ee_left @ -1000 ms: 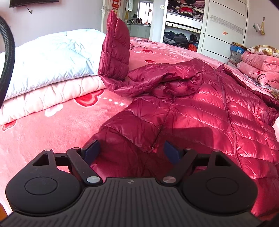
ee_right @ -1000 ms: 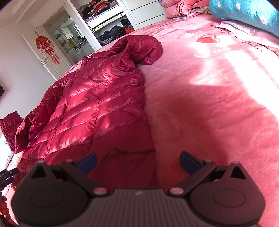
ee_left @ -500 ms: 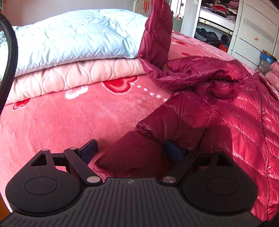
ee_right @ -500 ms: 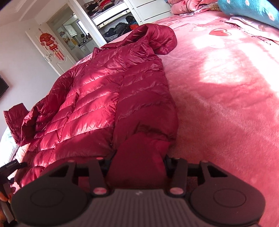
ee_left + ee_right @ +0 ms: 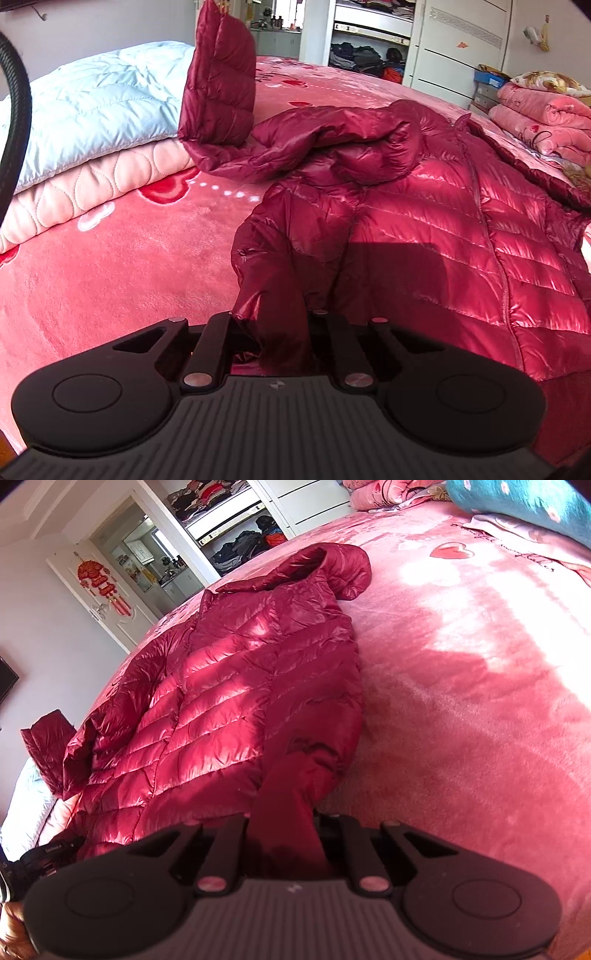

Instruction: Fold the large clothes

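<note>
A shiny dark red puffer jacket (image 5: pixel 424 229) lies spread on the pink bed, hood (image 5: pixel 332 568) at the far end. One sleeve (image 5: pixel 218 85) stands up against the folded quilts. My left gripper (image 5: pixel 273 343) is at the jacket's near corner, its jaws closing tight on a bunch of the fabric. In the right wrist view the jacket (image 5: pixel 221 701) stretches away to the left, and my right gripper (image 5: pixel 284 845) is closing on its other near corner, with the fabric pinched and pulled up between the jaws. The pads of both grippers are hidden by cloth.
A light blue quilt (image 5: pixel 92 107) lies folded on a pink quilt (image 5: pixel 92 184) at the left of the bed. Pink blankets (image 5: pixel 543 114) are stacked at the far right, beside a white wardrobe (image 5: pixel 454 51). A teal blanket (image 5: pixel 524 506) lies at the right view's top corner.
Both grippers went from wide open to shut on the jacket's near edge. The right one closed first and has pulled its corner up a little.
</note>
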Motion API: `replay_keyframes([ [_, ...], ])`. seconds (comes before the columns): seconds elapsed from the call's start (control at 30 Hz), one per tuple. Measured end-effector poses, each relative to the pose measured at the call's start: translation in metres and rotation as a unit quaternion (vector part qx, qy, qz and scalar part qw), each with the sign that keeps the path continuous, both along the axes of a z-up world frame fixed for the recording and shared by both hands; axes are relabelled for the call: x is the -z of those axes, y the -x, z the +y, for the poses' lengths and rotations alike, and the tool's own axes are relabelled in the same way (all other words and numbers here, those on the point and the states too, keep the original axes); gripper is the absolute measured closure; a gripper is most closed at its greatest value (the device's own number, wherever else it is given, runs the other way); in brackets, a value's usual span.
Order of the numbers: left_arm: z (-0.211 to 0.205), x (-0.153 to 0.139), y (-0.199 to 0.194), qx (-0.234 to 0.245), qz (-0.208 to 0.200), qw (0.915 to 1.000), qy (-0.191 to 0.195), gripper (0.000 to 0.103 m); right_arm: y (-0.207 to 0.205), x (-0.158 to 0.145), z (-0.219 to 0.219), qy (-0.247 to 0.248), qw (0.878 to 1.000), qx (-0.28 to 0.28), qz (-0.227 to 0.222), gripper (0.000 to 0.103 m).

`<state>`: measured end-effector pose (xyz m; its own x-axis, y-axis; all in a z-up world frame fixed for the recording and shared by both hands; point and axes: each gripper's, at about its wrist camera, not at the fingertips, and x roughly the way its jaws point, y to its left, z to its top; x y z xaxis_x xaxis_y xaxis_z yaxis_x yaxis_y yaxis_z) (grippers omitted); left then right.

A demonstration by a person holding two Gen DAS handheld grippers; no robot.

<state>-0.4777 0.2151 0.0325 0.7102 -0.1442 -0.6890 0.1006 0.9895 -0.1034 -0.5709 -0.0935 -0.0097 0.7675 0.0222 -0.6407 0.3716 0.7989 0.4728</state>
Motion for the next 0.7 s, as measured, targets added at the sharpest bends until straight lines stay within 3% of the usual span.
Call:
replay_keyframes([
  [0.13,0.005,-0.016,0.019,0.026,0.001,0.9995,0.019,0.095,0.013,-0.017,0.001,0.013,1.000,-0.005,0.002,0.097],
  [0.27,-0.005,-0.034,0.046,0.087,-0.015,0.9961,0.001,0.095,0.032,-0.033,-0.002,0.021,1.000,-0.002,0.004,0.097],
  [0.53,-0.012,-0.048,0.105,0.211,0.004,0.9772,-0.023,0.094,0.073,-0.058,-0.013,0.048,0.999,0.008,0.023,0.097],
  [0.7,-0.017,-0.048,0.125,0.262,0.029,0.9641,-0.032,0.093,0.104,-0.058,-0.024,0.052,0.998,0.019,0.039,0.097],
])
